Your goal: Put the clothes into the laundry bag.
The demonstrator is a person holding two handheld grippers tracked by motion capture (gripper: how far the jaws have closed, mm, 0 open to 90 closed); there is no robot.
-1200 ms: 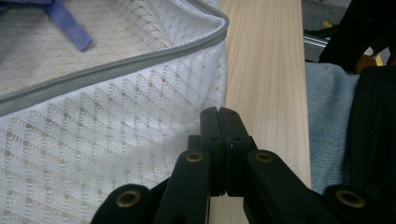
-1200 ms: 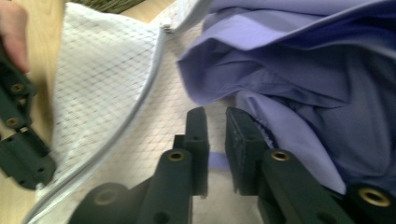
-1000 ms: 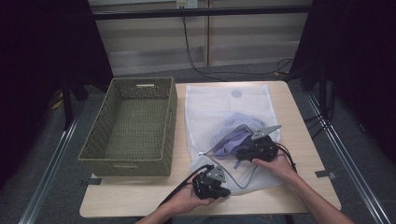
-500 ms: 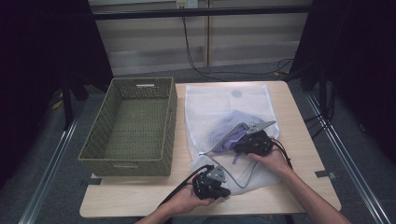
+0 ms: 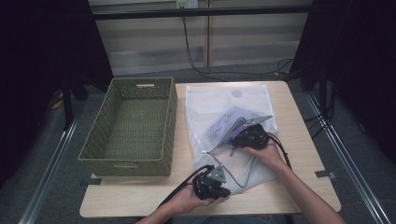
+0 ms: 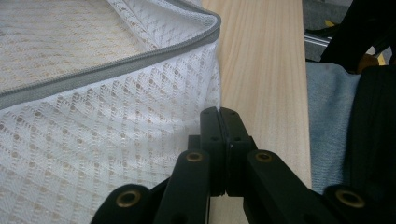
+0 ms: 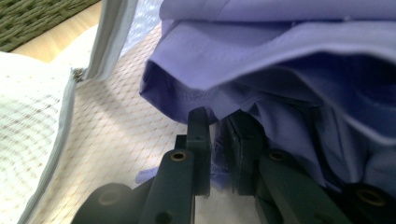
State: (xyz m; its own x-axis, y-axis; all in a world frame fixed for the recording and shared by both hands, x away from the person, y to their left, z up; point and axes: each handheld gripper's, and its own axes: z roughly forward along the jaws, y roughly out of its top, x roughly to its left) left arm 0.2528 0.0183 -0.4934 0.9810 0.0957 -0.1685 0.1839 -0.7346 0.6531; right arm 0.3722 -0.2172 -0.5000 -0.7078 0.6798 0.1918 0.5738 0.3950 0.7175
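A white mesh laundry bag (image 5: 219, 100) lies on the wooden table (image 5: 306, 154), its grey zipper mouth (image 6: 107, 74) open. A purple garment (image 5: 228, 125) sits partly inside it. My right gripper (image 5: 235, 141) reaches into the bag's mouth. Its jaws have just been opening a little, but a fold of the purple garment (image 7: 280, 60) is still pinched between the right gripper's (image 7: 217, 126) fingers. My left gripper (image 5: 227, 192) rests near the table's front edge. The left gripper (image 6: 219, 114) is shut, and the mesh bag's (image 6: 93, 135) lower edge runs right into its tips.
An empty green woven basket (image 5: 133, 121) stands to the left of the bag, close beside it. Black cables trail from both grippers toward the person. Beyond the table lie the floor, metal rails and a wall cable (image 5: 196, 51).
My right gripper has slid a little farther from the person and to the left, taking the purple garment deeper into the bag. The left gripper has stayed put.
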